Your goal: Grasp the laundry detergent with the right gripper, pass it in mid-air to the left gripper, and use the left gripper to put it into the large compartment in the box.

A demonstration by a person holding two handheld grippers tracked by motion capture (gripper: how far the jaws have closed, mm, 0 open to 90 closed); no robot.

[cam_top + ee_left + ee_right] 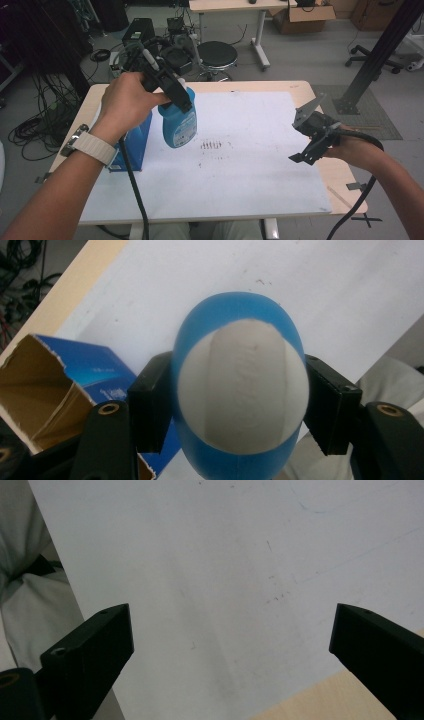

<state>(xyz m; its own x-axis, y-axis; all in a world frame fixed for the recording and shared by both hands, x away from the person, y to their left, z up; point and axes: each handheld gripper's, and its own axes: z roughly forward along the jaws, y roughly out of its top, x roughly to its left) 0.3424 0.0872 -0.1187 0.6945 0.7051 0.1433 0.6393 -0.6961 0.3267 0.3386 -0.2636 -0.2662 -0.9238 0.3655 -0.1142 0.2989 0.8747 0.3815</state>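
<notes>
The left gripper point(177, 95) is clamped on a blue plastic bottle point(178, 122) just below its white cap point(243, 385), holding it upright and clear of the table, over the left part of the white board point(250, 165). In the left gripper view the two black jaws press against opposite sides of the bottle's shoulder, with the rounded white cap facing the camera and the blue body showing around it. The bottle carries a pale label on its front, too small to read in the high view.

Just beside the bottle, toward the left edge of the table point(305, 90), stands an open blue carton point(132, 145); the left gripper view looks into its torn-open top, where the brown inside point(37, 385) shows. The bottle hangs next to the carton rather than inside it.

The right gripper point(307, 142) is held over the right edge of the board, well apart from the bottle and the carton. Its jaws stand wide apart with nothing between them; the right gripper view looks down between them onto the scuffed white board point(225, 580) and a strip of the light wooden tabletop point(310, 700).

A small patch of dark marks point(211, 145) sits on the board near its middle, between the two grippers
</notes>
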